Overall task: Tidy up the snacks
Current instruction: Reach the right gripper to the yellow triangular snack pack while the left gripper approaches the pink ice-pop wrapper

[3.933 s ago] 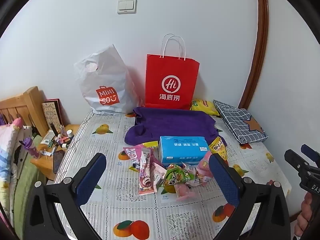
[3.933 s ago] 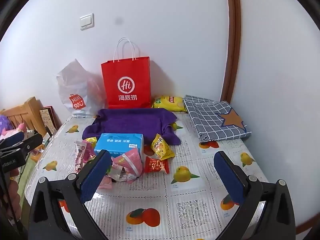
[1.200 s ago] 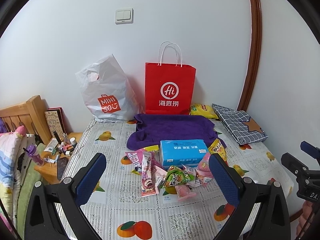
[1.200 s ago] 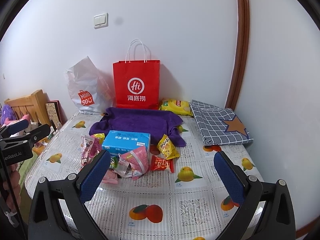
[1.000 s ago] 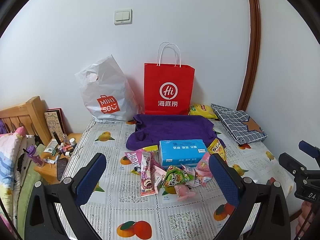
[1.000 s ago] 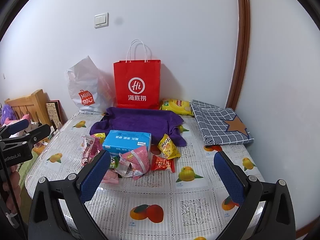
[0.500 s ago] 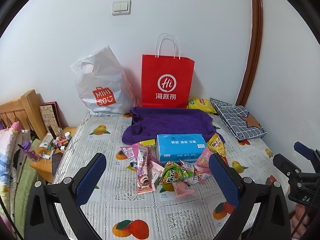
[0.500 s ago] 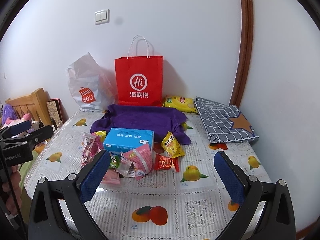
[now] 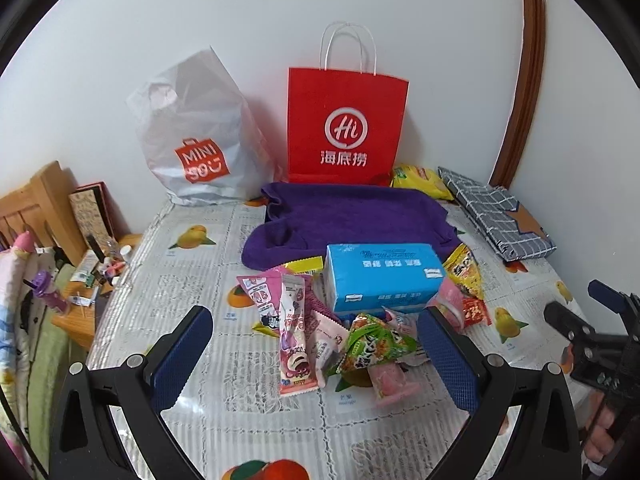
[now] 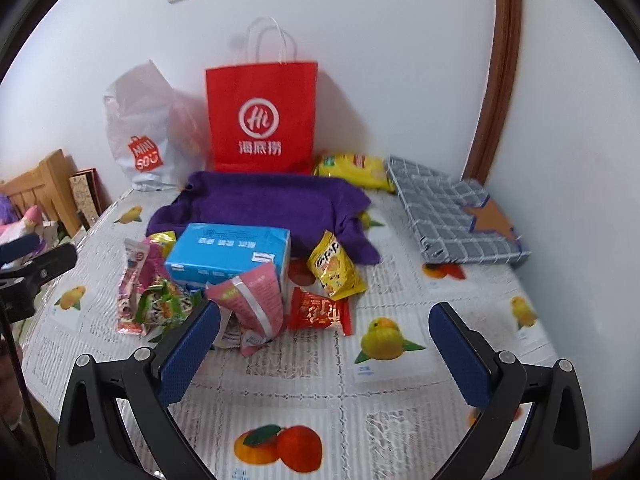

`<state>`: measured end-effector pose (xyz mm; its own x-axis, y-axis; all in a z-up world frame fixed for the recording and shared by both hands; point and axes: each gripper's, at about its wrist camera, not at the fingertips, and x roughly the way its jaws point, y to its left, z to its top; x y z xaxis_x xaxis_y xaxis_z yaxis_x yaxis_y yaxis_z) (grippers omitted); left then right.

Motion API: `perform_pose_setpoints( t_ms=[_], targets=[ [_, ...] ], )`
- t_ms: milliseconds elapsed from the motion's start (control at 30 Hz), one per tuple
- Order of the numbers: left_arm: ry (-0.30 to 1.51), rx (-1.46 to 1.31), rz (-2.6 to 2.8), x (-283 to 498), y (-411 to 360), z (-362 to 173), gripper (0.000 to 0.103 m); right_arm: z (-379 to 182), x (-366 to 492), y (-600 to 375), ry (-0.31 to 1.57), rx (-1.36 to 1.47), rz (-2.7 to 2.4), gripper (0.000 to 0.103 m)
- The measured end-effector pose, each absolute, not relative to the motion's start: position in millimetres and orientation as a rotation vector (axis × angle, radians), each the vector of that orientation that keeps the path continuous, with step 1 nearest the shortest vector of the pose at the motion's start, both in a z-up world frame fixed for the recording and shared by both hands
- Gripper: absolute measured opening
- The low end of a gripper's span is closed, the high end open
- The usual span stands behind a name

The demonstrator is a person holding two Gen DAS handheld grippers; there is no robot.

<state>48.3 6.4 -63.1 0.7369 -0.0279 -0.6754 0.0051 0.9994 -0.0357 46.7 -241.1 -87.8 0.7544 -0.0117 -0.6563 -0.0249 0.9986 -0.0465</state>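
A heap of snack packets lies mid-table around a blue box (image 9: 382,276) (image 10: 230,252): pink packets (image 9: 294,340), a green packet (image 9: 374,342) (image 10: 162,304), a pink pouch (image 10: 254,296), a red packet (image 10: 320,312) and a yellow packet (image 10: 334,268). A yellow chip bag (image 10: 354,168) rests at the back. My left gripper (image 9: 320,352) hovers open just in front of the pink and green packets. My right gripper (image 10: 324,344) is open, low over the table, its left finger beside the pink pouch. Neither holds anything.
A red paper bag (image 9: 346,128) and a white plastic bag (image 9: 196,140) stand against the wall. A purple towel (image 9: 352,220) lies behind the box, a checked folded cloth (image 10: 456,212) at the right. A cluttered wooden nightstand (image 9: 92,280) and bed flank the table's left edge.
Both grippers have moved forward and lower toward the snack heap, which now looks larger. The jaws stay open and no snack has moved.
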Motion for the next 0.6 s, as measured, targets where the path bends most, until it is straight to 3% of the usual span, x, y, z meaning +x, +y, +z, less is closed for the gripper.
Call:
perform_pose_setpoints(
  t_ms=[200,400,600],
  targets=[
    [0.820,0.025,-0.002,79,16,-91,0.103,-120,79,-251,0.717,-0.030,-0.030,0.102],
    [0.856,-0.032,-0.013,103,40,-115,0.102,-152,119,-254,0.800,-0.059,-0.048,0.087],
    [0.872,-0.045,-0.016,120,54,-131,0.102,-173,146,-277,0.825,0.097,-0.024,0.087]
  ],
)
